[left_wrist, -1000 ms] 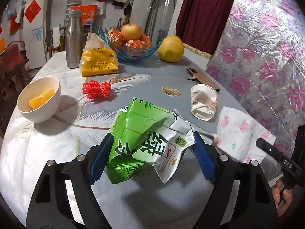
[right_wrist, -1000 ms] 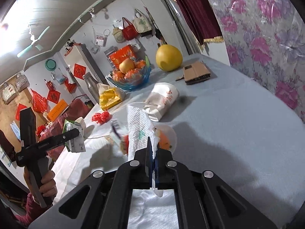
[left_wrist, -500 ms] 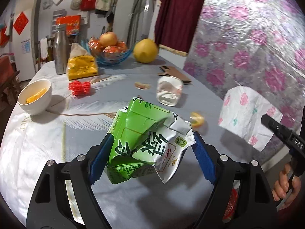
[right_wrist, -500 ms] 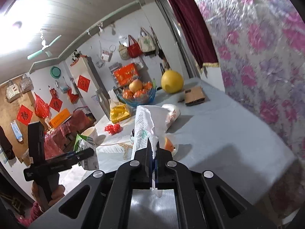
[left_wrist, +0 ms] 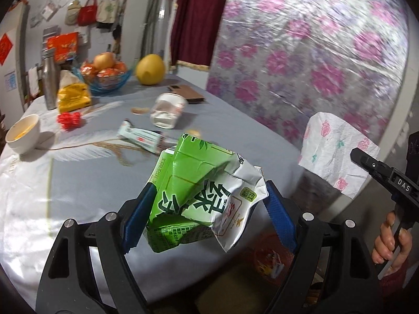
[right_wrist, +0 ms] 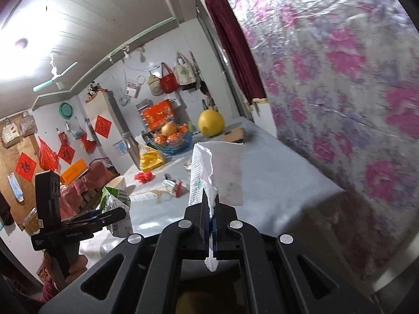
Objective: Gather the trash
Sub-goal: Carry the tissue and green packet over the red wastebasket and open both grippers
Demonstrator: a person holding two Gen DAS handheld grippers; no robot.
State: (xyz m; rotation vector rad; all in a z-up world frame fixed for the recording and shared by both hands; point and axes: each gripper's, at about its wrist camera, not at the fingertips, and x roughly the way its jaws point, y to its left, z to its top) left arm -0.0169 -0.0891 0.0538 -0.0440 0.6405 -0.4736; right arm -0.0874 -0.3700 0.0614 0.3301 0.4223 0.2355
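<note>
My left gripper is shut on a crushed green drink carton and holds it in the air past the table's near edge. My right gripper is shut on a white paper napkin with pink flowers, held up beside the table; the napkin also shows in the left wrist view. On the table lie a crumpled white paper cup, a snack wrapper and a small orange peel. A red bin with trash sits on the floor below the carton.
A white bowl, red string bundle, yellow bag, steel bottle, blue fruit bowl, pomelo and a brown wallet stand on the table. A flowered foil wall is close on the right.
Both grippers have pulled back from the table and risen with their loads. The napkin has come off the table, uncovering the wrapper and peel. The red bin has come into view below.
</note>
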